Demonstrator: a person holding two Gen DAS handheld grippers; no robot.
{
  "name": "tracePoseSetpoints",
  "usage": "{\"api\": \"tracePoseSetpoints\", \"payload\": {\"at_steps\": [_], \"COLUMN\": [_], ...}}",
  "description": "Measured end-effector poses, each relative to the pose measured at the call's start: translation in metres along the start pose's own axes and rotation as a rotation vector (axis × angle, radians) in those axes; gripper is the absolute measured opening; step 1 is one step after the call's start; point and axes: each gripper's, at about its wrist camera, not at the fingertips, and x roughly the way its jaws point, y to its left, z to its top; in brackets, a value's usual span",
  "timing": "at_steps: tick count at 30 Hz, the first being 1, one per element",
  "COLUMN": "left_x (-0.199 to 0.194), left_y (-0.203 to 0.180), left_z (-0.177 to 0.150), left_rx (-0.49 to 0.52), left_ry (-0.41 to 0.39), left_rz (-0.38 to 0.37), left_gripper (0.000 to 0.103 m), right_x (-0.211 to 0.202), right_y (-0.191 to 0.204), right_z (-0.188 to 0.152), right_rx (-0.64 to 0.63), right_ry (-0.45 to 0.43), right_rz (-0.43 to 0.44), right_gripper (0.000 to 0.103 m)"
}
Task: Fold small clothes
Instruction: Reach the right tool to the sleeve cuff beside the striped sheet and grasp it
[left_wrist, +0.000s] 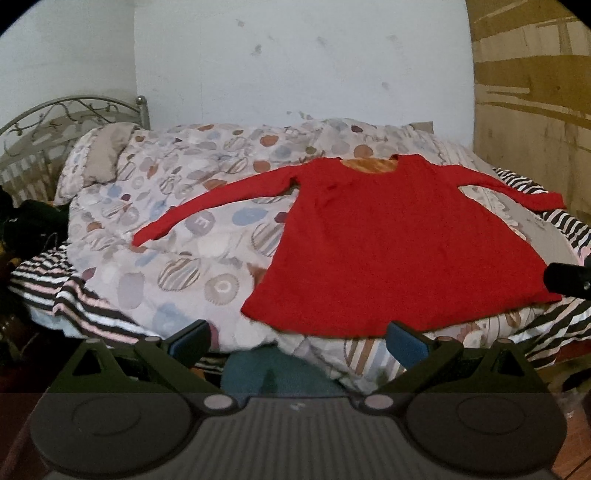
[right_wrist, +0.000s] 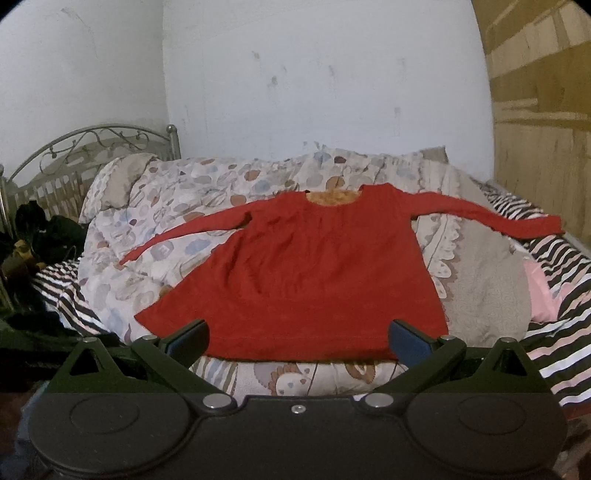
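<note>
Flat on the patterned quilt (right_wrist: 177, 192) lies the red long-sleeved top (right_wrist: 317, 266), sleeves spread. Both the left gripper (left_wrist: 297, 341) and right gripper (right_wrist: 297, 338) gape wide and hold nothing; the garment's hem sits just beyond their fingertips, apparently untouched.

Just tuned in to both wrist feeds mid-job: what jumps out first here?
The red long-sleeved top dominates: it lies spread flat on the patterned duvet in the middle of the bed, both sleeves stretched out sideways, neckline toward the wall. Both grippers, left and right, hang open just short of its hem, holding nothing. A black-and-white striped sheet shows around the bed's edges.
</note>
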Motion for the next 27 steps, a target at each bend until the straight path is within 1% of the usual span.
{"api": "tracePoseSetpoints", "payload": {"at_steps": [3,8,12,15,17,20,24,27], "left_x": [0.011,0.037,0.071,0.099,0.120,0.154,0.194,0.219], "left_y": [0.001,0.004,0.005,0.003,-0.002,-0.010,-0.018,-0.026], "left_z": [0.022,0.071,0.112,0.135,0.148,0.161,0.169,0.170], "left_rx": [0.015,0.026,0.007,-0.012,-0.013,-0.021,-0.028,-0.012], "left_ry": [0.008,-0.007,-0.005,-0.011,-0.011,0.010,0.050,0.069], "left_rz": [-0.011,-0.019,-0.055,-0.107,-0.115,-0.125,-0.174,-0.172], "left_gripper": [0.103,0.103,0.103,0.103,0.103,0.103,0.103,0.103], "right_x": [0.011,0.029,0.052,0.075,0.093,0.123,0.158,0.179], "right_y": [-0.002,-0.011,-0.024,-0.037,-0.050,-0.071,-0.095,-0.115], "right_z": [0.014,0.045,0.072,0.089,0.099,0.112,0.121,0.126], "right_rx": [0.009,-0.003,0.009,0.027,0.036,0.055,0.056,0.048], "right_ry": [0.019,0.033,0.056,0.078,0.092,0.119,0.154,0.164], "right_rz": [-0.031,-0.131,-0.240,-0.285,-0.315,-0.359,-0.420,-0.453], "right_gripper": [0.103,0.103,0.103,0.103,0.103,0.103,0.103,0.103]}}
